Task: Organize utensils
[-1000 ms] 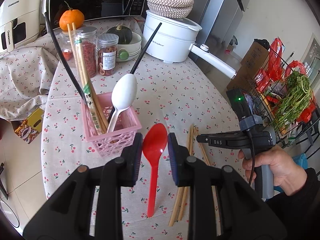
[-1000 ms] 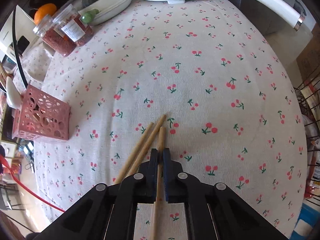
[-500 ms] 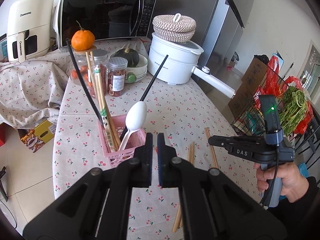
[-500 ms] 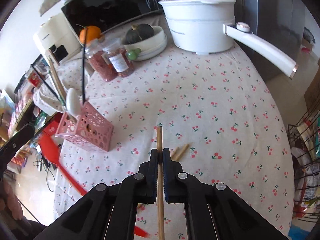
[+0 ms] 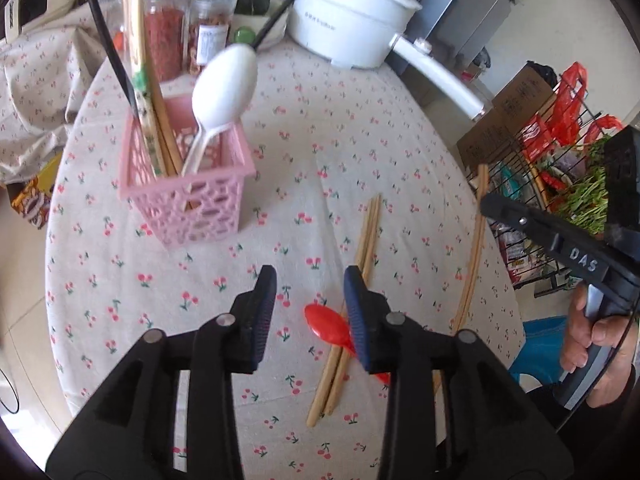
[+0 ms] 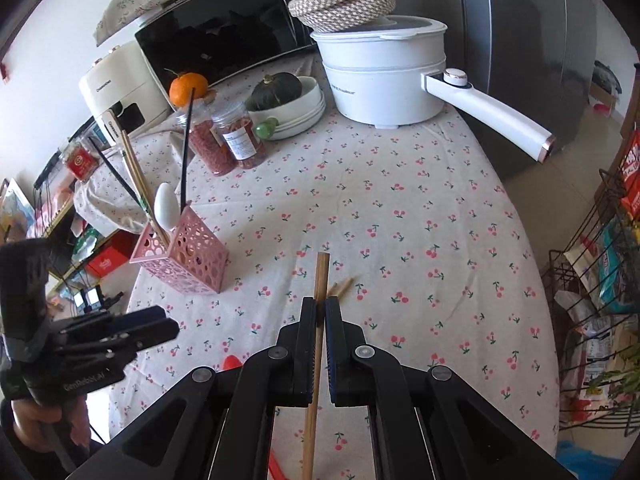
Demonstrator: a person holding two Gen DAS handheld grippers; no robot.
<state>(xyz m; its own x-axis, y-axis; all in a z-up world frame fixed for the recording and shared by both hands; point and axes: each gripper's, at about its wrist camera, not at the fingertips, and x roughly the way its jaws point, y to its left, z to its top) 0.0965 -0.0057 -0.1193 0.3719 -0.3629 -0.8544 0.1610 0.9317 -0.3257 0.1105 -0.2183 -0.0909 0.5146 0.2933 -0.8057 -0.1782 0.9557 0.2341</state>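
My left gripper (image 5: 310,308) hovers low over the cherry-print table, its jaws opening with nothing pressed between the pads. A red spoon (image 5: 326,326) lies on the cloth just under them, across two wooden chopsticks (image 5: 368,232). The pink basket (image 5: 188,200) at the left holds a white spoon (image 5: 224,84), chopsticks and black sticks. My right gripper (image 6: 320,308) is shut on one wooden chopstick (image 6: 322,276), held above the table. That chopstick (image 5: 476,240) also shows at the right of the left wrist view. The basket (image 6: 180,256) stands to its left.
A white pot with a long handle (image 6: 384,76) and a woven lid stand at the back. Two jars (image 6: 224,140), a bowl with a squash (image 6: 288,96), an orange and a microwave (image 6: 224,44) are behind the basket. A wire rack of groceries (image 5: 560,160) stands past the table's right edge.
The left gripper shut, rose, then sank and opened; the red spoon now lies across the chopsticks. The right gripper lifted its chopstick off the table.
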